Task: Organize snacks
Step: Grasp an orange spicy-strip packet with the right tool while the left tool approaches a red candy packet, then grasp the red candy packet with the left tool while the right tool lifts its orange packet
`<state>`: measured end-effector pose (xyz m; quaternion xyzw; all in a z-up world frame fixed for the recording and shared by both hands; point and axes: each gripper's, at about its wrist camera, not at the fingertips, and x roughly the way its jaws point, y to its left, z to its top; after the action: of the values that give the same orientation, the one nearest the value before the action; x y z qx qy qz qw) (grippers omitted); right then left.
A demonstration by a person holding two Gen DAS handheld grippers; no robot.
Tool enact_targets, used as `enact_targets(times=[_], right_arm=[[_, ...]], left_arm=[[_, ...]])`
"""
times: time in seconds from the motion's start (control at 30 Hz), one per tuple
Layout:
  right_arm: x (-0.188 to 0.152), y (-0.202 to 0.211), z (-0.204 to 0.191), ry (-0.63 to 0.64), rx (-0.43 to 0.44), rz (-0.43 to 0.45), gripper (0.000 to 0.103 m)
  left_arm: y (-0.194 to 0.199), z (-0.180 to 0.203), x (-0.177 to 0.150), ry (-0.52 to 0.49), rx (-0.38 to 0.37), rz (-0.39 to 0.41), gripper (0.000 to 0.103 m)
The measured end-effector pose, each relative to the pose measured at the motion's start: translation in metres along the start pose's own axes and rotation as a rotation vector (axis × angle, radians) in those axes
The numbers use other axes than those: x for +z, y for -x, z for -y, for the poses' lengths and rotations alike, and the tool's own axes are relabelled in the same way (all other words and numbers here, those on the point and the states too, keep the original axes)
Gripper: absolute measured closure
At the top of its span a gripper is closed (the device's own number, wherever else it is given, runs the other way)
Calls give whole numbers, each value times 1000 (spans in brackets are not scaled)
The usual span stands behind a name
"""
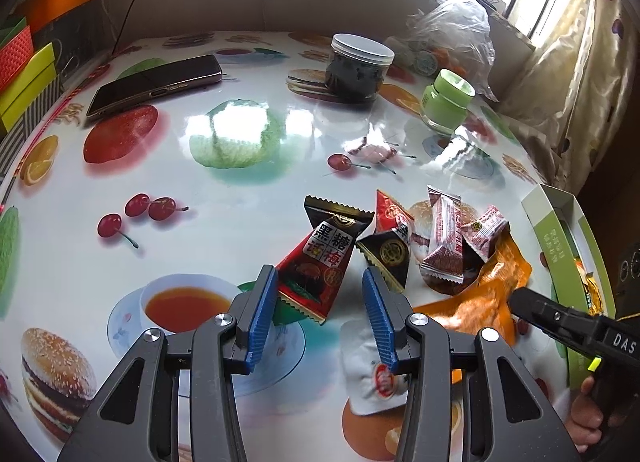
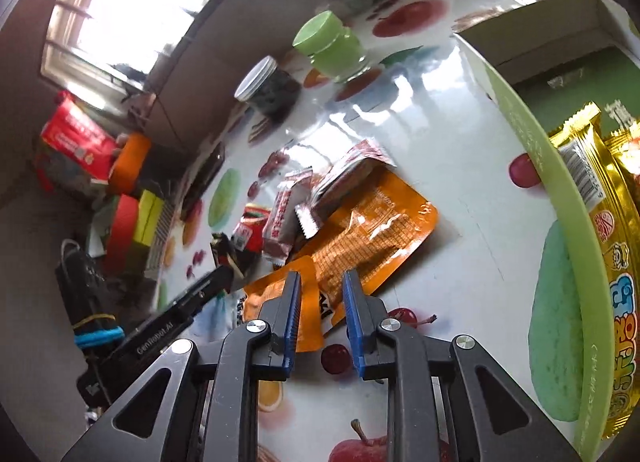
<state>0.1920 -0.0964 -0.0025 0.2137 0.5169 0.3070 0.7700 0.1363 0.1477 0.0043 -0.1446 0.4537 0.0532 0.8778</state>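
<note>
- On the glossy fruit-print counter (image 1: 240, 189), a flat orange foil pouch (image 2: 372, 229) is lying under small wrapped candies (image 1: 444, 246), beside the green cardboard box (image 2: 560, 246).
- Right gripper (image 2: 320, 302) fingers are standing narrowly apart over the pouch's near edge, apparently not pinching it.
- Left gripper (image 1: 320, 302) fingers are hovering half open, empty, by a dark triangular candy packet (image 1: 324, 262).
- Pouch is looking light, limp, slippery; gripping its sealed edge seems best.

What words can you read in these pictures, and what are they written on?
"黑糖话梅": on the black and red triangle candy packet.
"DAS", cut off: on the black side of the right tongs.
"Gentlobot.AI", roughly, a bit blurred: on the black side of the left tongs.
Red and white candy wrappers, orange pouch, gold packets in the green box: print too small or blurred.
</note>
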Motion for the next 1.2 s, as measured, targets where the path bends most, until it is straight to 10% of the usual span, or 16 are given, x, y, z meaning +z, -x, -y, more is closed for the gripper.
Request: enact_targets(times=[0.7, 1.1, 1.2], right_arm=[[-22, -7, -15, 82, 36, -74, 75], [-31, -4, -24, 100, 101, -72, 100], [-30, 3, -26, 103, 95, -47, 100]], left_arm=[[2, -2, -2, 11, -19, 9, 58], [4, 2, -5, 17, -62, 7, 58], [3, 0, -4, 25, -56, -1, 73]])
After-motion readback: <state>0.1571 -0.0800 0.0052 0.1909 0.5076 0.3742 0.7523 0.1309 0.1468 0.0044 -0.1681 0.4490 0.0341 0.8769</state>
